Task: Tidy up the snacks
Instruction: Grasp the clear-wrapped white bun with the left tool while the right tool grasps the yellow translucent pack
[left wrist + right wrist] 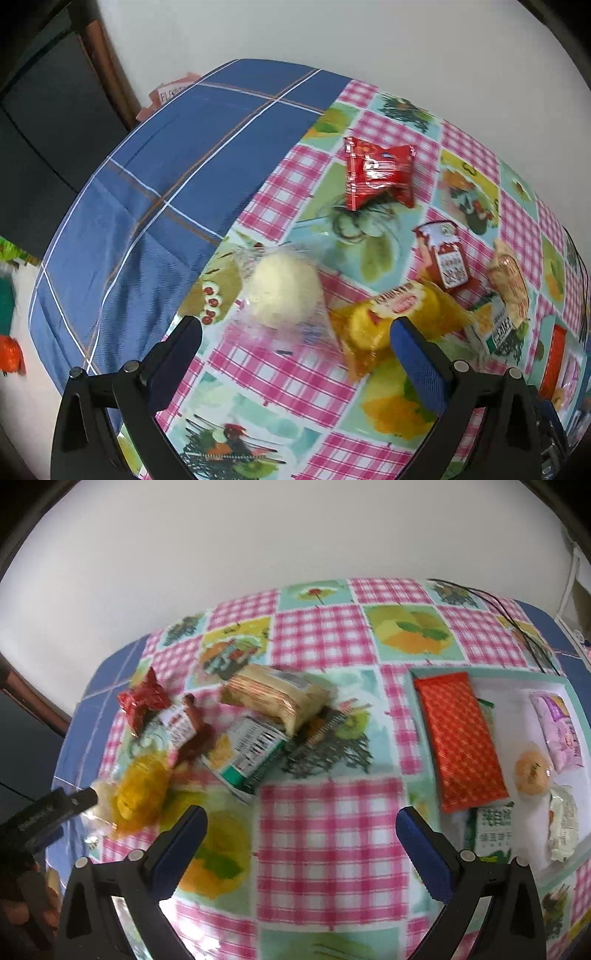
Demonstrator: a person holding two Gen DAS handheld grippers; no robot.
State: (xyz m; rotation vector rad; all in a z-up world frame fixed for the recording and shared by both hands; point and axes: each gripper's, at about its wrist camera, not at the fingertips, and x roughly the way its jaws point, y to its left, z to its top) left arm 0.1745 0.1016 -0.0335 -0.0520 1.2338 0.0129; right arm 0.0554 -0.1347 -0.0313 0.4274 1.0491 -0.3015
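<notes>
Pink-checked cloth covers the surface (332,834), and the job looks partly done: the white tray (517,686) on the right already holds an orange packet (461,738) and several smaller snacks. A loose pile (236,731) waits at left. Left tongs (295,332) gape wide over a clear-wrapped white bun (280,291), gripping nothing; right tongs (301,823) hang wide open, empty.

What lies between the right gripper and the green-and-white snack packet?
Only bare checked tablecloth separates the right gripper from the green-and-white packet, in the right wrist view.
</notes>
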